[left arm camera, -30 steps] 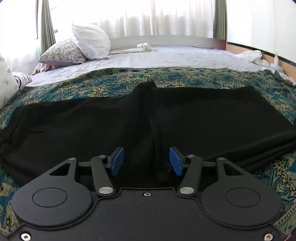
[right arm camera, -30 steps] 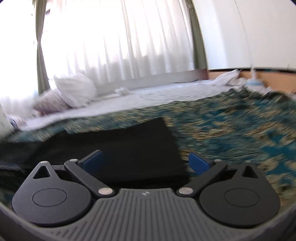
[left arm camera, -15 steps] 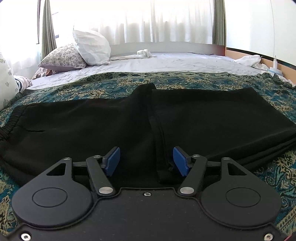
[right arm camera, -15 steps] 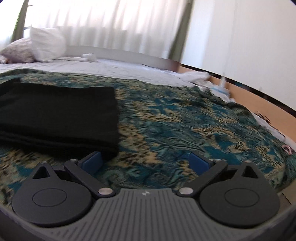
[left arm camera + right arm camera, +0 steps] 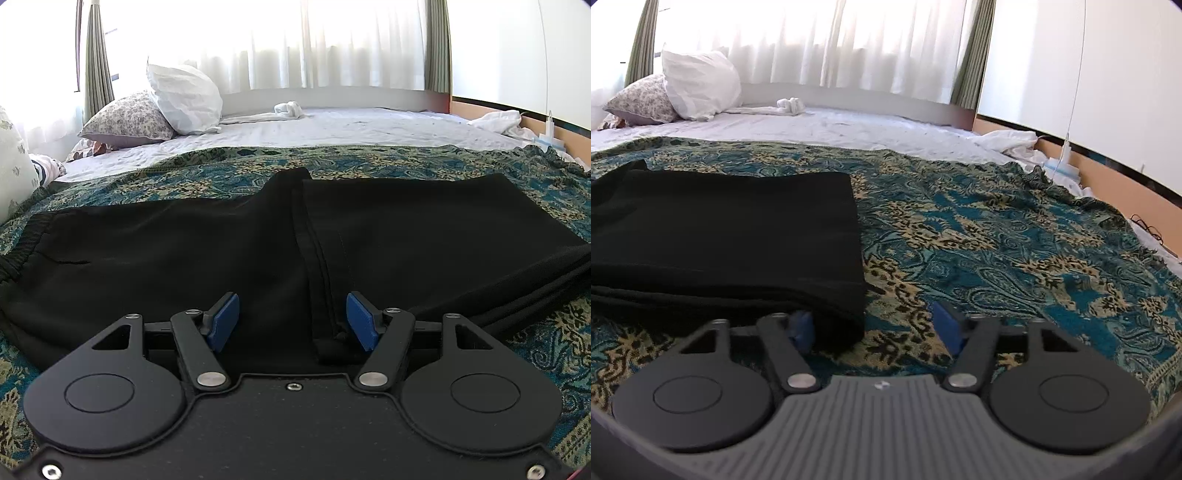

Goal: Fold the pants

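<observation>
Black pants (image 5: 406, 229) lie flat on a teal patterned bedspread (image 5: 221, 173), legs laid together, waistband at the left. My left gripper (image 5: 293, 321) is open and hovers over the near edge at the centre seam, holding nothing. In the right wrist view the leg ends of the pants (image 5: 738, 236) lie at the left. My right gripper (image 5: 875, 328) is open, its jaws astride the near right corner of the leg ends, with the left pad partly hidden by the fabric.
A white pillow (image 5: 183, 98) and a floral pillow (image 5: 127, 120) lie at the head of the bed on a white sheet (image 5: 351, 125). A rolled white cloth (image 5: 790, 105) sits near the headboard. The bedspread (image 5: 997, 236) runs right toward a wooden wall edge (image 5: 1100, 166).
My left gripper has opened wider and stayed over the centre seam. My right gripper has swung to the leg ends, narrowed its opening, and come down at their near corner.
</observation>
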Available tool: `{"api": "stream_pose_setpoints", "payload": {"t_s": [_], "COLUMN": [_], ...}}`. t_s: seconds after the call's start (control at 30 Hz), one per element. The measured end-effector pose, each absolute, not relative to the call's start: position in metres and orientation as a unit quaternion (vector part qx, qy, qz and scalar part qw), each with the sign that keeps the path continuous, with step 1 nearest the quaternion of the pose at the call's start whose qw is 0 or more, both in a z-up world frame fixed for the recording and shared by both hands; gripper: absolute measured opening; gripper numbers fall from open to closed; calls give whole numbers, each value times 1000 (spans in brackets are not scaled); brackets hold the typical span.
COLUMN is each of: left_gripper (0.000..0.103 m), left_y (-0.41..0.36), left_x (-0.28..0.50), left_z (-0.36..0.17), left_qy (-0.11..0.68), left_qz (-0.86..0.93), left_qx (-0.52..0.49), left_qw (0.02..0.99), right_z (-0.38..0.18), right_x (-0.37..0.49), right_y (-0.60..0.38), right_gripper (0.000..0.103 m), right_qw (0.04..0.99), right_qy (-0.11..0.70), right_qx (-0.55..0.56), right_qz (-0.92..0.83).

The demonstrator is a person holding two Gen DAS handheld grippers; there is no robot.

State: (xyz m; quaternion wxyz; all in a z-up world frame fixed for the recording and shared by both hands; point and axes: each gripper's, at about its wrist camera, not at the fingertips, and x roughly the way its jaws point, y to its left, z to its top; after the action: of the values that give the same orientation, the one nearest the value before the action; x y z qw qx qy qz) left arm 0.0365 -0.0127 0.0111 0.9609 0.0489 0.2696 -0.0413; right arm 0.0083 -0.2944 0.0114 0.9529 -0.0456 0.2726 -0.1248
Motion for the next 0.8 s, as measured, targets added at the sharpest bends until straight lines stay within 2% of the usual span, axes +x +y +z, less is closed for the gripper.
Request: {"api": "stream_pose_setpoints", "payload": {"t_s": [0.13, 0.5, 0.67, 0.73, 0.8], "left_gripper": [64, 68, 68, 68, 68], "left_y": [-17, -19, -16, -14, -12], "left_x": [36, 36, 36, 37, 37], "left_z": [11, 10, 10, 9, 9], "left_qy": [270, 269, 269, 269, 269], "left_qz": [-48, -57, -59, -59, -60], "left_qx": [59, 67, 57, 54, 51], "left_qw": [960, 959, 960, 960, 960], "right_z": [5, -3, 4, 8, 11], "right_x": [-2, -7, -10, -14, -20], "right_y": [-298, -285, -291, -294, -290], "right_gripper": [61, 61, 68, 75, 77], "right_qw": [956, 949, 950, 951, 950], "right_qy": [257, 238, 244, 253, 264], "right_qx": [-28, -43, -24, -7, -10], "right_qz": [-141, -201, -194, -177, -165]}}
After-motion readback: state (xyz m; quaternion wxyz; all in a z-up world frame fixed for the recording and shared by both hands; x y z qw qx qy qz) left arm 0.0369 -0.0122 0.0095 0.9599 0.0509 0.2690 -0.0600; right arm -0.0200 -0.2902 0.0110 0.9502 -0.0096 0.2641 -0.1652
